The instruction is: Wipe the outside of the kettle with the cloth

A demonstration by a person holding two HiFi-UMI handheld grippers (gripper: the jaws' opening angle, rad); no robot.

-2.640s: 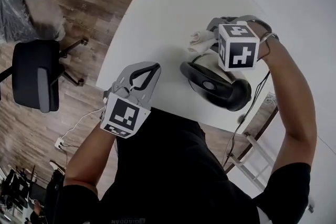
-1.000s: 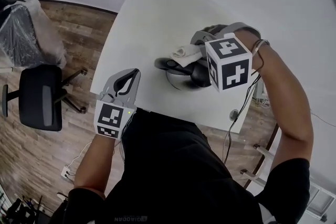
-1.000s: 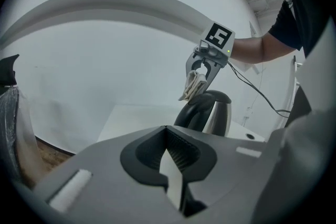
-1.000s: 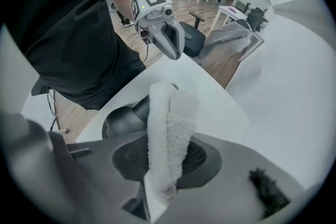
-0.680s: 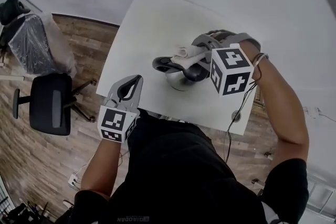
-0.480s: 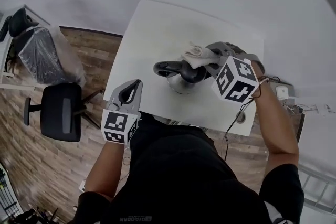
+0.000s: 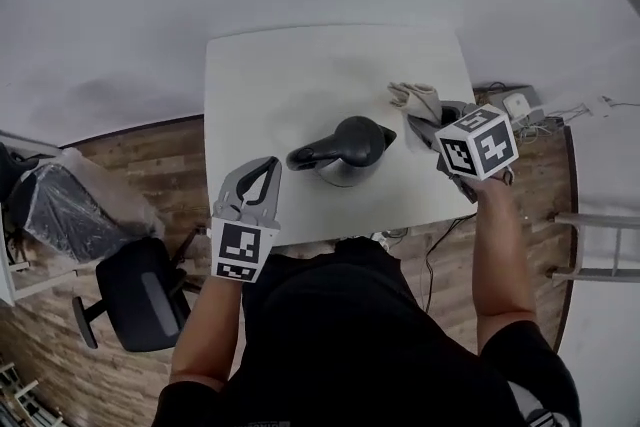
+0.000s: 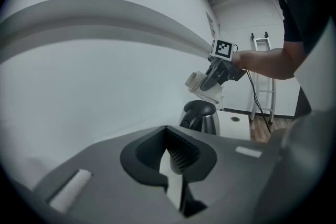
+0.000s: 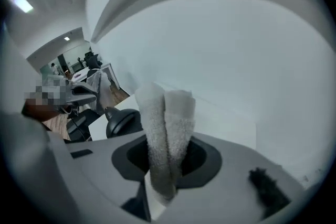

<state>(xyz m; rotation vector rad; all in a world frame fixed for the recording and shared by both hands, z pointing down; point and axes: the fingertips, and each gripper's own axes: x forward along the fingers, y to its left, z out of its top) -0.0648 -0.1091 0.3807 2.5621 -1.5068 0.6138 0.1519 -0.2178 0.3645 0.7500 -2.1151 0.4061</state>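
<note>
A steel kettle [image 7: 345,153] with a black lid and handle stands upright in the middle of the white table [image 7: 270,80]. My right gripper [image 7: 418,115] is just to the right of it, apart from it, shut on a folded beige cloth [image 7: 413,96]. In the right gripper view the cloth [image 9: 167,123] sticks up between the jaws, with the kettle [image 9: 123,121] behind at left. My left gripper [image 7: 266,167] hangs at the table's near left edge, shut and holding nothing. From the left gripper [image 8: 173,157], the kettle [image 8: 201,116] and the cloth [image 8: 198,81] lie ahead.
An office chair [image 7: 145,290] and a plastic-wrapped item [image 7: 65,210] stand on the wood floor at the left. Cables and a power adapter [image 7: 518,104] lie beyond the table's right edge. A ladder [image 8: 262,86] stands behind the table.
The right gripper with the cloth has come off the kettle's top and now sits to its right. The head view has swung, and the left gripper stays at the near edge.
</note>
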